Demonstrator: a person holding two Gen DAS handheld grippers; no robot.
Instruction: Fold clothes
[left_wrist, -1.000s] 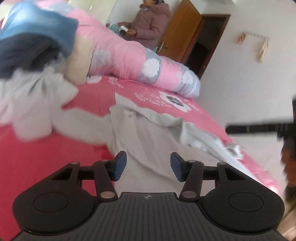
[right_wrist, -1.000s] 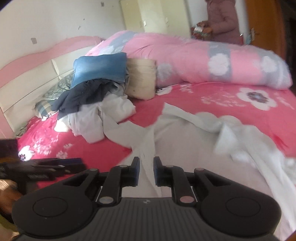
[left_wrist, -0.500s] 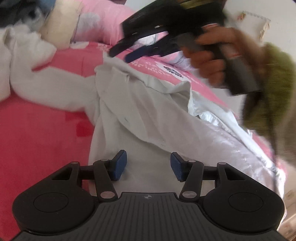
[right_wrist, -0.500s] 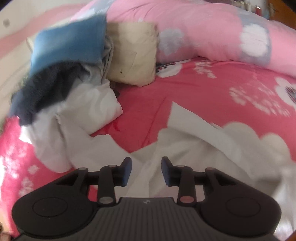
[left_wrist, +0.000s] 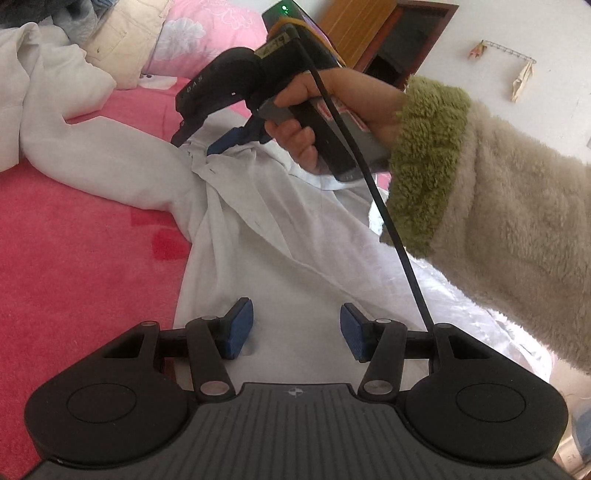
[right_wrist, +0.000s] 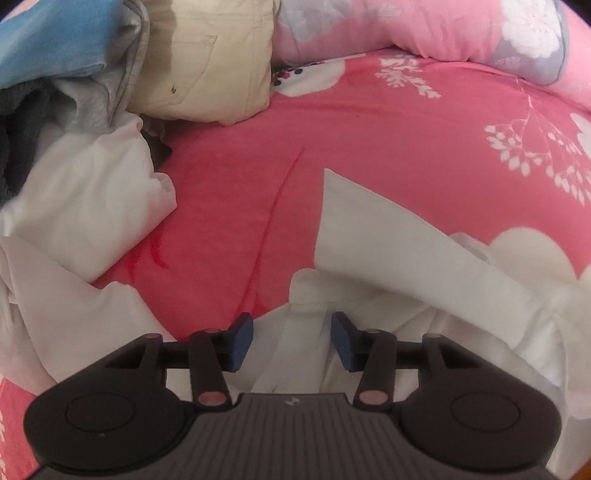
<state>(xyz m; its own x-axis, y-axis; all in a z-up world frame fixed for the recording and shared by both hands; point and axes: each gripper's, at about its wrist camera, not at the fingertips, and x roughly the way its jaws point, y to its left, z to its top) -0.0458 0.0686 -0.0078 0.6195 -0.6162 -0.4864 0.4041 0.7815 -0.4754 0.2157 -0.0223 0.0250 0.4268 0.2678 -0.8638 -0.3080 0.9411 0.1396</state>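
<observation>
A white shirt (left_wrist: 266, 229) lies spread on the pink bed, one sleeve trailing left. My left gripper (left_wrist: 297, 328) is open, low over the shirt's near edge, with cloth between its blue pads. My right gripper (right_wrist: 291, 339) is open over bunched white cloth of the shirt (right_wrist: 424, 266) near its far corner. In the left wrist view the right gripper (left_wrist: 199, 144) reaches in from the right, its tips down at a gathered fold of the shirt.
A pile of clothes sits at the back left: white garment (right_wrist: 85, 192), cream trousers (right_wrist: 210, 62), blue jeans (right_wrist: 55, 40). A rolled pink quilt (right_wrist: 424, 26) lies along the far side. The pink bedsheet (right_wrist: 369, 133) shows between them. A sleeved arm (left_wrist: 498, 192) crosses the right.
The right gripper has come down to the shirt's far part and opened wider. The left gripper has stayed open, with the view now closer over the shirt's near edge.
</observation>
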